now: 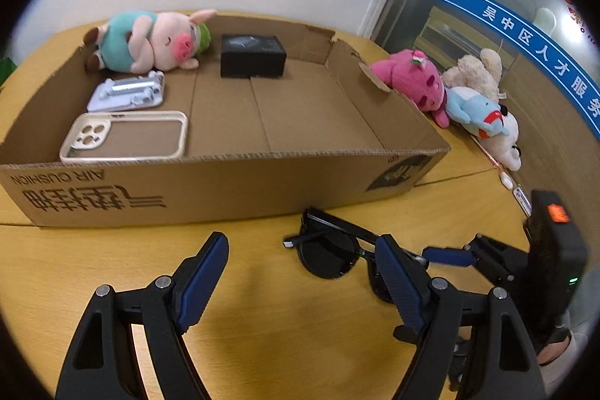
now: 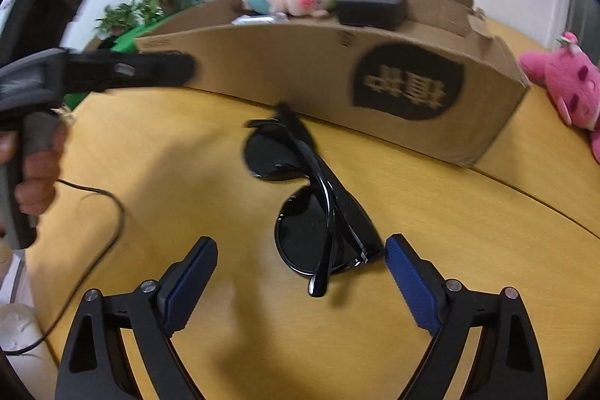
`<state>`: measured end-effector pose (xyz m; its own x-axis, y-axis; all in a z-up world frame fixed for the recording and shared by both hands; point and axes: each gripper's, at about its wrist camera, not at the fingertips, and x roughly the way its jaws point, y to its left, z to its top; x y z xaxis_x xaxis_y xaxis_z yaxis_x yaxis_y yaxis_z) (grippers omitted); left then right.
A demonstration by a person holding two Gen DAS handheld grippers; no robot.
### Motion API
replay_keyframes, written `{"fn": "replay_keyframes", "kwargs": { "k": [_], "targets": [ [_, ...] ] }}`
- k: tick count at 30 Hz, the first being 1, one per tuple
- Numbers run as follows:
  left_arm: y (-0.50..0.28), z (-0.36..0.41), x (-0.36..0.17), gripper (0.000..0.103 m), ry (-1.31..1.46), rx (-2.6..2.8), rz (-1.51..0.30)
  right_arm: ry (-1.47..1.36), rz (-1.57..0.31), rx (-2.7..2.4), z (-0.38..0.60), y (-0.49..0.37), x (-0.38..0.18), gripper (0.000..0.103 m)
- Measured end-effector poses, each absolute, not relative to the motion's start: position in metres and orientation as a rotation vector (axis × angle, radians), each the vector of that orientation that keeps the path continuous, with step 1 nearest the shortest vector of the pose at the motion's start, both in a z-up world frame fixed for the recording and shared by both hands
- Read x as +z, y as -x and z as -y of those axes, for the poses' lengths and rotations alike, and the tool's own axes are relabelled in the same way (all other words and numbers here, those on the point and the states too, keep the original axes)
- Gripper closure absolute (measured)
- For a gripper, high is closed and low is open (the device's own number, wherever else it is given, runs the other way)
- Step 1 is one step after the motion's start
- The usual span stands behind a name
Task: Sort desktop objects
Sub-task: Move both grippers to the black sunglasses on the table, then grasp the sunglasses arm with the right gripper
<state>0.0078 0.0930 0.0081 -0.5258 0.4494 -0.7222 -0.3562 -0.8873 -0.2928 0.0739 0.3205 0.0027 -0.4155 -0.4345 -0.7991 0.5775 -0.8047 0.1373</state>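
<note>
Black sunglasses (image 1: 326, 255) (image 2: 311, 231) lie folded on the yellow table, just in front of the cardboard box (image 1: 225, 182) (image 2: 262, 62). My left gripper (image 1: 300, 246) hangs open over the table; the glasses sit by its right finger. My right gripper (image 2: 300, 244) is open too, low over the table, with the near lens between its fingers. Its right fingertip (image 2: 393, 246) is at the frame's corner, and the left pad stands well apart. A hand holds the left gripper (image 2: 150, 70) at the left of the right wrist view.
Inside the box lie a pig plush (image 1: 157, 40), a black case (image 1: 253, 55), a phone case (image 1: 123, 135) and a white tray (image 1: 129, 90). Right of the box sit pink (image 1: 416, 77), beige (image 1: 476, 70) and blue (image 1: 480, 115) plush toys. A cable (image 2: 108, 212) trails at the left.
</note>
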Motion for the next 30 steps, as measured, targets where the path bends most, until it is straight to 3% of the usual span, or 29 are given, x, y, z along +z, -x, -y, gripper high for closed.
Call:
{"fn": "replay_keyframes", "kwargs": {
  "k": [6,9,12,14,21,23,24,25,27,30],
  "targets": [
    [-0.005,-0.100,0.000,0.023,1.215,2.333,0.183,-1.176,-0.284,-2.293,-0.322,-0.063,-0.007,0.011],
    [-0.003,-0.107,-0.006,0.023,1.243,2.279,0.193,-1.183,-0.347,-2.278,-0.314,-0.062,-0.023,0.015],
    [-0.001,-0.115,-0.016,0.024,1.283,2.227,0.216,-1.198,-0.344,-2.289,-0.304,-0.066,-0.026,0.027],
    [0.002,-0.119,-0.025,0.024,1.318,2.179,0.265,-1.201,-0.316,-2.323,-0.301,-0.068,-0.027,0.046],
    [0.000,-0.137,-0.039,0.027,1.349,2.086,0.320,-1.228,-0.222,-2.406,-0.295,-0.083,-0.038,0.048],
    [-0.001,-0.138,-0.041,0.034,1.349,2.076,0.336,-1.243,-0.141,-2.416,-0.298,-0.086,-0.039,0.050],
    [-0.002,-0.138,-0.041,0.038,1.352,2.077,0.344,-1.247,-0.108,-2.421,-0.299,-0.088,-0.040,0.056],
    [-0.002,-0.138,-0.041,0.040,1.358,2.079,0.348,-1.248,-0.083,-2.427,-0.299,-0.091,-0.041,0.078],
    [-0.003,-0.136,-0.042,0.052,1.368,2.091,0.349,-1.250,-0.044,-2.433,-0.298,-0.095,-0.042,0.077],
    [-0.002,-0.133,-0.043,0.054,1.389,2.077,0.382,-1.251,-0.040,-2.446,-0.296,-0.095,-0.042,0.077]
  ]
}}
